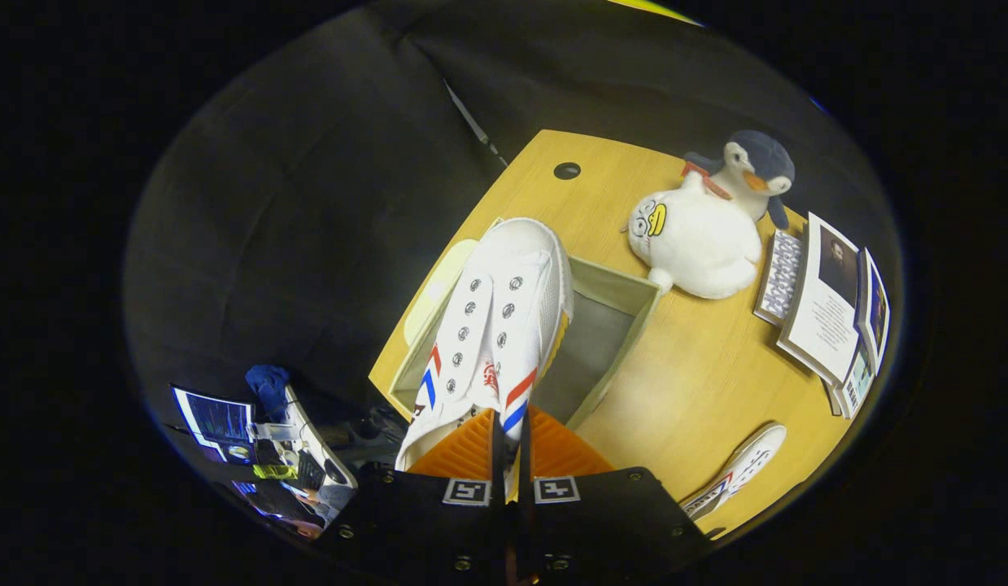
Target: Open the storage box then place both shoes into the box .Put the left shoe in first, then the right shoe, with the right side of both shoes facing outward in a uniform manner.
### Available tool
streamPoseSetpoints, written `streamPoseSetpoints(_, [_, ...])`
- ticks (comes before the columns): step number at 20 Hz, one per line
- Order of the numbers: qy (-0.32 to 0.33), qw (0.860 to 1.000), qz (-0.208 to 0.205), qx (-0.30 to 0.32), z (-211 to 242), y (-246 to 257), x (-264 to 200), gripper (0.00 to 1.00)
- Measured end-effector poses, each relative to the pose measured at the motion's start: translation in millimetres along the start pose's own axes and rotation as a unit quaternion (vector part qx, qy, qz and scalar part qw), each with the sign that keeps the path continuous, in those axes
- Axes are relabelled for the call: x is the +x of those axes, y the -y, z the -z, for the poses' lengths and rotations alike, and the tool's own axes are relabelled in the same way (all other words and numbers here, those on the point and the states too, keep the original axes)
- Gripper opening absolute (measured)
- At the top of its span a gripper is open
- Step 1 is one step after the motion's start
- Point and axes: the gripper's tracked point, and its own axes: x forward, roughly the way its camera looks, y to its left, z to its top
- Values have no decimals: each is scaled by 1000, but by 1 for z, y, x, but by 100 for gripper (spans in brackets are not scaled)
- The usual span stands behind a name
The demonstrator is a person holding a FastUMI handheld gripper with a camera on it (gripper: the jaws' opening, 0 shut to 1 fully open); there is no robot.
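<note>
claw (512, 443): clamped on white shoe (495, 325), held above box
box (609, 325): open
second shoe (735, 472): on desk (699, 382)

Claw (510, 443) — ribbed pads, black body, two square fiducial markers, screws.

Your gripper (510, 443) has its two fingers closed tight on the heel end of a white canvas lace-up shoe with red and blue stripes (491, 325). Held up above the desk, the shoe points away from the fingers, its top with the empty metal eyelets facing you. Directly beyond and beneath it sits an open, pale beige fabric storage box (613, 313), square-walled, its grey floor visible. The shoe's toe overlaps the box's far rim. A second matching white striped shoe (735, 472) lies on the wooden desk, off to the right of your fingers, well apart from the box.
</note>
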Motion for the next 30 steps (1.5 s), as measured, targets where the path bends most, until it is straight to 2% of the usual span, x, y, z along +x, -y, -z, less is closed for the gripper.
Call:
streamPoseSetpoints(5, [-18, 999, 26, -20, -4, -3, 26, 5])
streamPoseSetpoints(8, [-23, 999, 26, -23, -7, -8, 36, 5])
streamPoseSetpoints(9, [-22, 999, 10, -22, -9, -14, 39, 6])
streamPoseSetpoints(10, [-20, 1000, 4, -23, -12, -19, 38, 13])
streamPoseSetpoints(11, [-15, 999, 1, -29, -16, -22, 36, 40])
streamPoseSetpoints(13, [-2, 999, 21, -46, -21, -9, 26, 93])
streamPoseSetpoints(14, [1, 999, 23, -46, -19, -9, 24, 97])
streamPoseSetpoints(20, [28, 999, 22, -11, -10, 23, -14, 95])
streamPoseSetpoints(30, [67, 995, 38, 67, 32, 109, -73, 95])
